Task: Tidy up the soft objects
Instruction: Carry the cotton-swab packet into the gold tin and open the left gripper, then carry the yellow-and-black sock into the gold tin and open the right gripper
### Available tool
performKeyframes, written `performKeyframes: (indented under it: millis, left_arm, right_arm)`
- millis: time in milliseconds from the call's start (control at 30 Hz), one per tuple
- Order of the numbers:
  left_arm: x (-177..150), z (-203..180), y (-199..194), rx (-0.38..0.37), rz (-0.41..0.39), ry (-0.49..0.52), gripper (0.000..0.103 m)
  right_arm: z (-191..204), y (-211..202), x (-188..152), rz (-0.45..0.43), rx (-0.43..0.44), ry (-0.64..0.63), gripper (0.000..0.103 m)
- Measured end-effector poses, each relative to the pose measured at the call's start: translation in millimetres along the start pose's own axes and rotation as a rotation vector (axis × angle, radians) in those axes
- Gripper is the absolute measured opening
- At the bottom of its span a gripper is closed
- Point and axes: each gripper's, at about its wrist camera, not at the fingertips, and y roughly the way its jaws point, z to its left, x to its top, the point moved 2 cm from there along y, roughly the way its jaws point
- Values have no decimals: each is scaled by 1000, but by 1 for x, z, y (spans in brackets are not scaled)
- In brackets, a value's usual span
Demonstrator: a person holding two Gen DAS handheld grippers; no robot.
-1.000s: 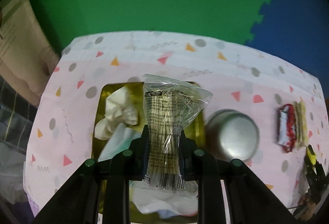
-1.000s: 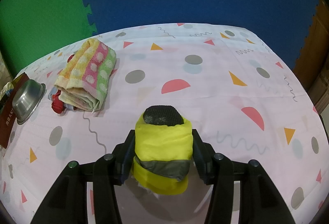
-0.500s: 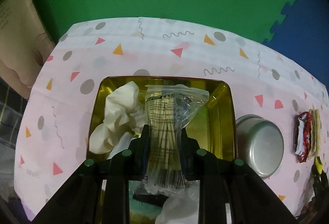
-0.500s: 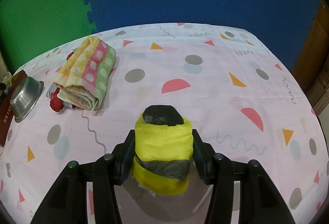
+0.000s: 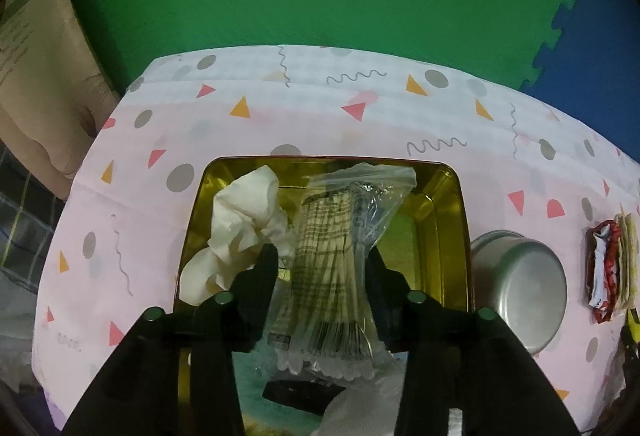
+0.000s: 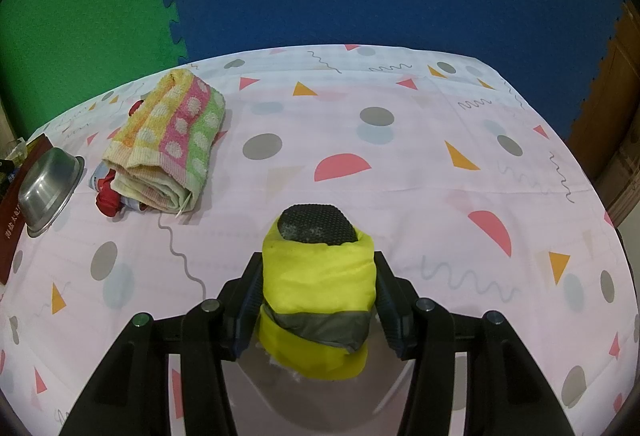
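Fingers (image 5: pixel 266 276) astride plastic packet (image 5: pixel 332 268) over tin (image 5: pixel 448 204)

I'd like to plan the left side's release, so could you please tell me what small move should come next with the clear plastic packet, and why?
Probably spread the left claw fully and lift it away. The clear plastic packet of sticks already hangs over the gold rectangular tin, beside the crumpled white tissue, and both fingers look slightly apart from it, so it should drop inside.
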Motion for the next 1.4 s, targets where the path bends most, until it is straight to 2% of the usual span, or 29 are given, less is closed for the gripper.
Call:
performKeyframes:
  millis: [267,433,767,1133,1400]
  left_arm:
    - [-4,3,-12,30,-27,22,43]
    - [-7,1,-20,33,-45,30,51]
    - [-21,-5,-51,70,-121,64,54]
    - [-72,-2,-83,124,-193,26,56]
    - [-116,22,-99,170,-224,-72,60]
  right_arm:
    - [0,0,0,0,-2,-1,53]
    - [0,0,0,0,-3,-1,53]
    - [0,-1,1,1,-6,-4,53]
    - [0,0,1,2,-11,-8,53]
    - [1,-1,3,3,-13,-8,53]
